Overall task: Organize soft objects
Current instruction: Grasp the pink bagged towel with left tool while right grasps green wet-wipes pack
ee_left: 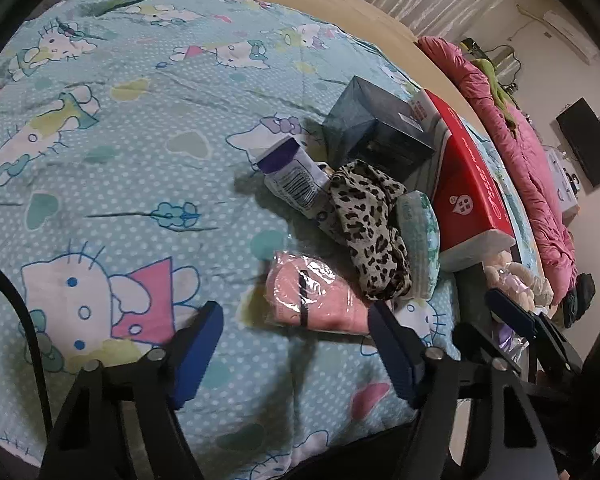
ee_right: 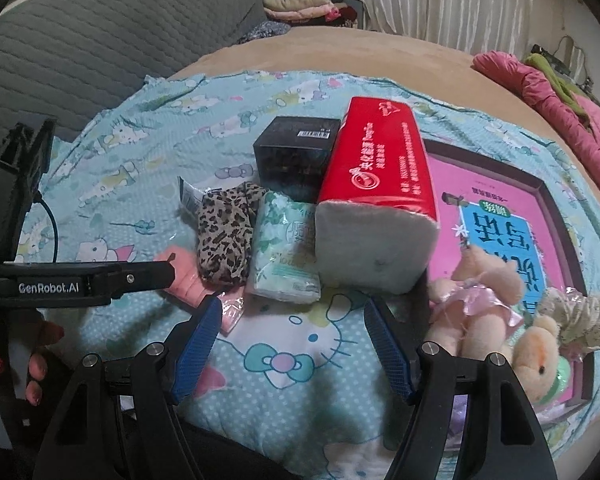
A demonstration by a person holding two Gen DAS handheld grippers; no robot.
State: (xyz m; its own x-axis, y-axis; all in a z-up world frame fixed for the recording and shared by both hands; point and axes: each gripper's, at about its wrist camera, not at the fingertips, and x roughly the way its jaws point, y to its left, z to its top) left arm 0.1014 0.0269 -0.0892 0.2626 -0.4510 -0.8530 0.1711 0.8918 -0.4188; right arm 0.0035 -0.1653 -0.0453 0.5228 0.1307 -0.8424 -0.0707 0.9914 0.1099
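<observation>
Both grippers hung over the cat-print sheet (ee_left: pixel 100 184) w/ nothing in them. Left gripper (ee_left: pixel 296 344) had its jaws apart, the near edge of the pink cloth pack (ee_left: pixel 316 300) just beyond its tips, not btwn the pads. Right gripper (ee_right: pixel 294 346) also stood apart over bare sheet, near the front of the pile.

The soft things sat in a cluster mid-bed: pink cloth pack nearest left, leopard-print fabric (ee_right: pixel 224 236) behind it, green tissue pack (ee_right: pixel 284 252) to its right, then the red tissue brick (ee_right: pixel 376 200) standing tall. Two plush toys (ee_right: pixel 476 312) lay far right on the pink-lined tray (ee_right: pixel 560 216). A dark box (ee_right: pixel 296 156) stood further back, stiff, prob not part of the job.

Handling, as I judged it: pink pack looked light and squashy, but the clear wrap seemed slick, so pinch across the thick middle, not the loose film edge. Leopard fabric was limp and would drape & trail; grab at the bunched centre. Green pack was soft, film-wrapped, best taken across its short sides. Red brick was bulky and compressible, likely too wide for one jaw except across the narrow face. Plush was light, grippy; take the body, not a limb
</observation>
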